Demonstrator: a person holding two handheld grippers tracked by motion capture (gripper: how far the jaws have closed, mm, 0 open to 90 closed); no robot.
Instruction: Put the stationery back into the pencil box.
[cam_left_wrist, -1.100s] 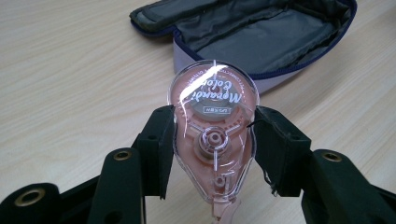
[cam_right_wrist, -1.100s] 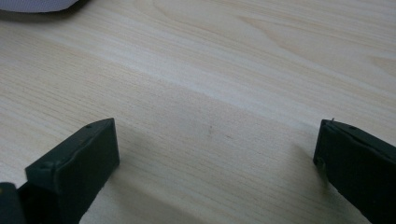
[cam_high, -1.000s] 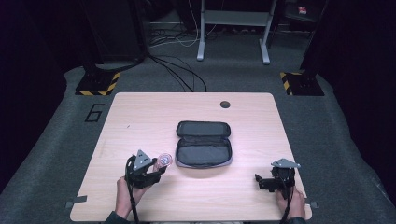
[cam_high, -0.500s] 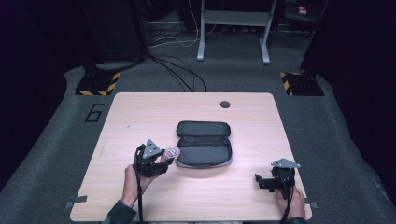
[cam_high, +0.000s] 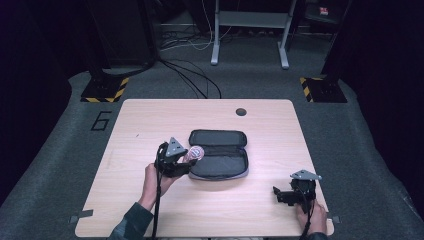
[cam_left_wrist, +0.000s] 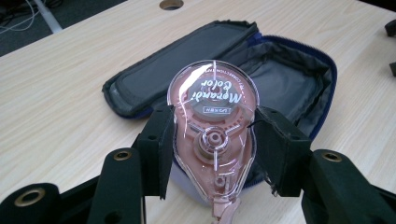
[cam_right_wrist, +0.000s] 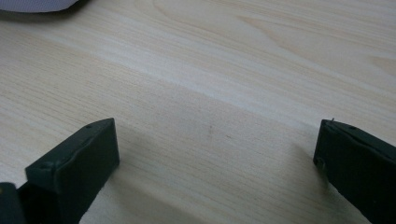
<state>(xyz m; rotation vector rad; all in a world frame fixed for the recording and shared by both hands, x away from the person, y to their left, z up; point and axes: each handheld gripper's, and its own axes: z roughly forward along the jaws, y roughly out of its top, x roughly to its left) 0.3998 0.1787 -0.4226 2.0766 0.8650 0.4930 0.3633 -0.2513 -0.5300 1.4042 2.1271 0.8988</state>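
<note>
A pink, clear-shelled correction tape dispenser (cam_left_wrist: 212, 135) is clamped between the black jaws of my left gripper (cam_left_wrist: 212, 149), which is shut on it. From above, the left gripper (cam_high: 186, 161) holds the dispenser (cam_high: 195, 152) just over the left end of an open dark pencil case (cam_high: 220, 155) that lies flat in the middle of the table. In the left gripper view the case (cam_left_wrist: 261, 70) lies open behind the dispenser, its inside bare. My right gripper (cam_high: 281, 194) rests near the table's front right corner, open, with only wood between its jaws (cam_right_wrist: 215, 154).
The light wooden table (cam_high: 150, 120) has a round cable hole (cam_high: 241, 111) at the back. A pale edge of the case (cam_right_wrist: 37, 4) shows at the right gripper view's top left. Desk legs and cables lie on the floor beyond the table.
My left gripper has carried the dispenser to the right and a little up, from the bare table left of the case to the case's left end. The right gripper has stayed still.
</note>
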